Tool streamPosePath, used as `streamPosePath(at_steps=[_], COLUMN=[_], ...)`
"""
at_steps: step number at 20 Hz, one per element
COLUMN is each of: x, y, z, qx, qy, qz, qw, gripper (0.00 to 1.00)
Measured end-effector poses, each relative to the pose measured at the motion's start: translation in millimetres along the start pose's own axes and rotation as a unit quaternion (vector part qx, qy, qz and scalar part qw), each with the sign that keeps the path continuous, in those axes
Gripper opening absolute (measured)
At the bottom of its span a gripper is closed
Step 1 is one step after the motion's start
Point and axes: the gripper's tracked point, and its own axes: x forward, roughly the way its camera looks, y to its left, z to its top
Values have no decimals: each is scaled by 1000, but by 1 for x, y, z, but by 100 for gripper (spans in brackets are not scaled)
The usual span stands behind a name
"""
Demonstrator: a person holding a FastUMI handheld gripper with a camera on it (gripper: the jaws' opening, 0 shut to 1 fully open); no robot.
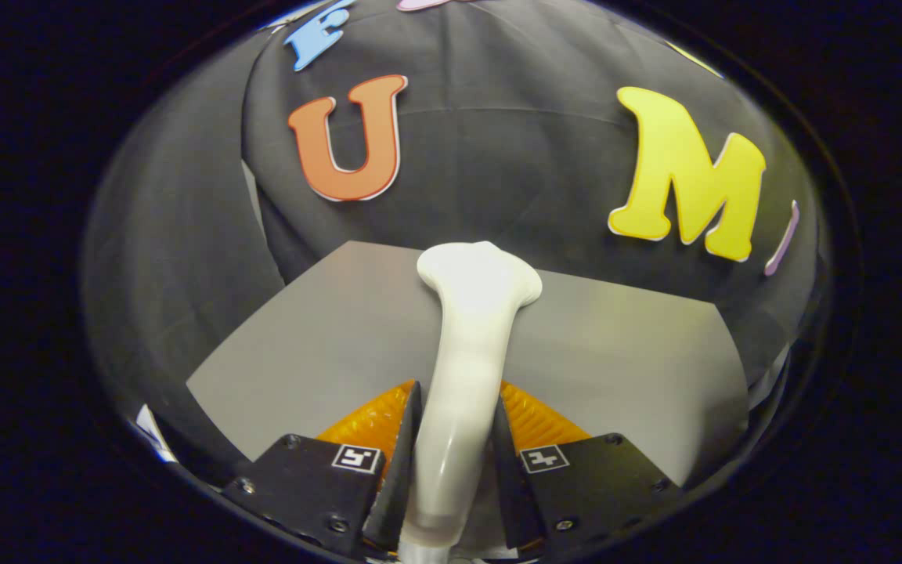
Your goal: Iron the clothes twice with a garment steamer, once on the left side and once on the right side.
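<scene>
In the gripper view, the gripper [455, 439] has its two fingers pinched on the handle of the steamer [468, 345], one finger pressing each side of the white shaft, so the tool is firmly in hand. The steamer runs forward from between the fingers and widens at its far end into a flared, rounded head that hangs over the grey table [623, 352], with the black cloth wall [498, 157] beyond it. The steamer looks like smooth, glossy plastic, slim and slightly curved along the handle, with a soft shine on its lower part. The table is a flat, matt grey sheet with straight edges; the cloth behind is dull and hangs in loose folds. As for progress, picking up the steamer seems done, but I cannot make out any garment ahead of the head, so I cannot tell whether either pass, left or right, has been made. Judging by this, the ironing strokes themselves are probably still to come, or the tool is being carried between them.
</scene>
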Motion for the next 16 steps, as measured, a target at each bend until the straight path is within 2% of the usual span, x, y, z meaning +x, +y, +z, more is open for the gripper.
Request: streamPosePath(at_steps=[2,6,9,12,16], x=[-3,-33,-71,-118,-182], y=[8,9,8,0,-18], z=[1,5,19,24,29], qx=[11,14,23,-6,6], qy=[-3,-37,-87,-112,-157], qz=[32,50,59,55,62], qw=[999,998,994,992,986], gripper=[44,34,32,32,32])
